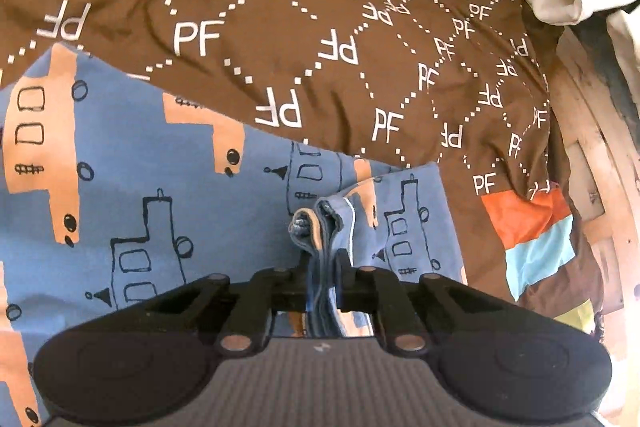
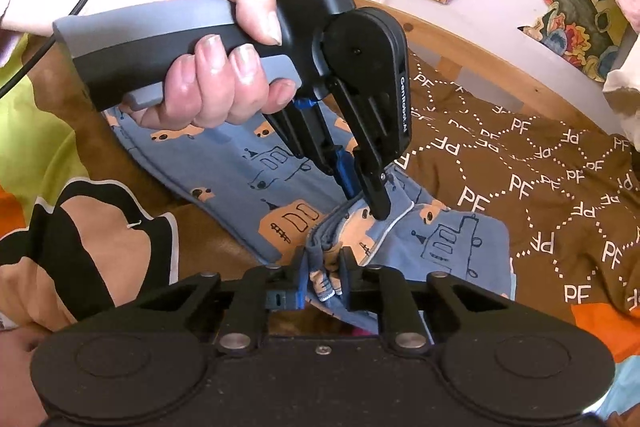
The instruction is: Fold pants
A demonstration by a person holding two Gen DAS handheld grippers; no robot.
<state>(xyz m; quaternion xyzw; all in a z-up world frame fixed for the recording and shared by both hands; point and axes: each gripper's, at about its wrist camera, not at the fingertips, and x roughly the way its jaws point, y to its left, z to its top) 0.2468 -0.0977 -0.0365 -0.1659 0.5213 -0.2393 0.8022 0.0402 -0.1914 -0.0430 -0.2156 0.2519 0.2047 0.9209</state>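
pinching bunched edges of the blue pants (image 1: 168,187) with both the left gripper (image 1: 323,267) and right gripper (image 2: 323,267), jaws pressed together on fabric, lying over the brown blanket (image 1: 304,7).

Pants (image 1: 168,195): soft matt blue knit cloth, printed, bunched at the clamped edge.
Blanket (image 1: 320,27): matt brown woven cloth, creased, at 12 o'clock.
Left gripper (image 1: 323,267): matt black plastic, grey ribbed body, dull metal pivot pins.
Right gripper (image 2: 323,267): matt black plastic.
Bed frame (image 2: 472,47): smooth pale wood, at 1 o'clock.
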